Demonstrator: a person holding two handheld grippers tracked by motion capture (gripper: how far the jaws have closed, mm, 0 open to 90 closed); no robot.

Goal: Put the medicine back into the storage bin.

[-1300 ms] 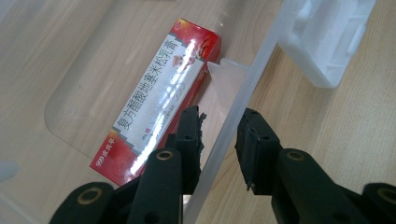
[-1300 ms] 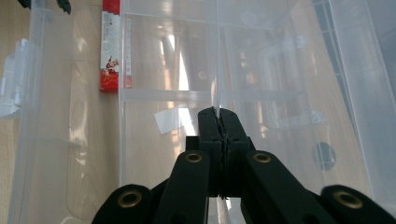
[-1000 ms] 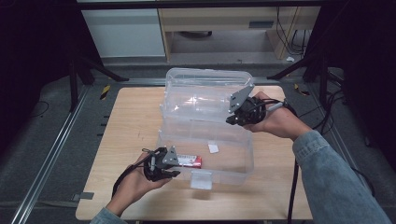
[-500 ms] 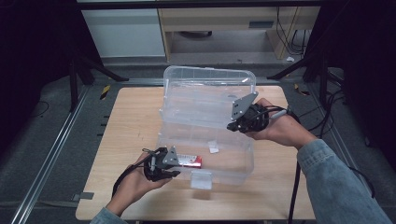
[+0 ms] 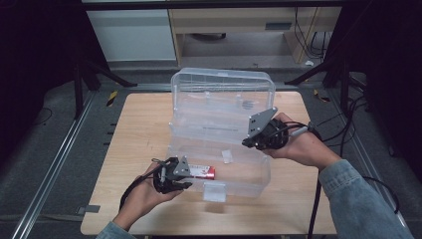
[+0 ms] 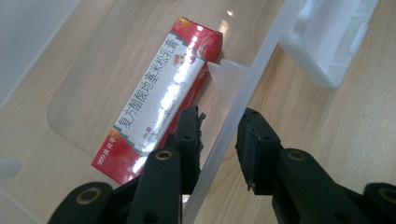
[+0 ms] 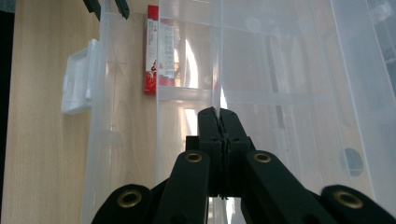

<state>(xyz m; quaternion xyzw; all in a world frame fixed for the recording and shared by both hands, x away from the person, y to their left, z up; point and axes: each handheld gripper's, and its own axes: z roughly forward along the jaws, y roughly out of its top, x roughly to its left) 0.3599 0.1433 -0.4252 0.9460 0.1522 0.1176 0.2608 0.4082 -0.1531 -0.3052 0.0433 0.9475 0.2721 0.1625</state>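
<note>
We're seeing the clear plastic box (image 5: 221, 149) sitting mid-counter (image 5: 139, 129), lid (image 5: 224, 94) standing up at the back. Left hand-held gripper (image 5: 185, 175) is pinching its front wall w/ jaws either side; right hand-held gripper (image 5: 250, 143) is clamping the lid's edge, jaws closed. Red-and-white carton (image 6: 161, 93) is lying inside, just beside the left jaws.
</note>
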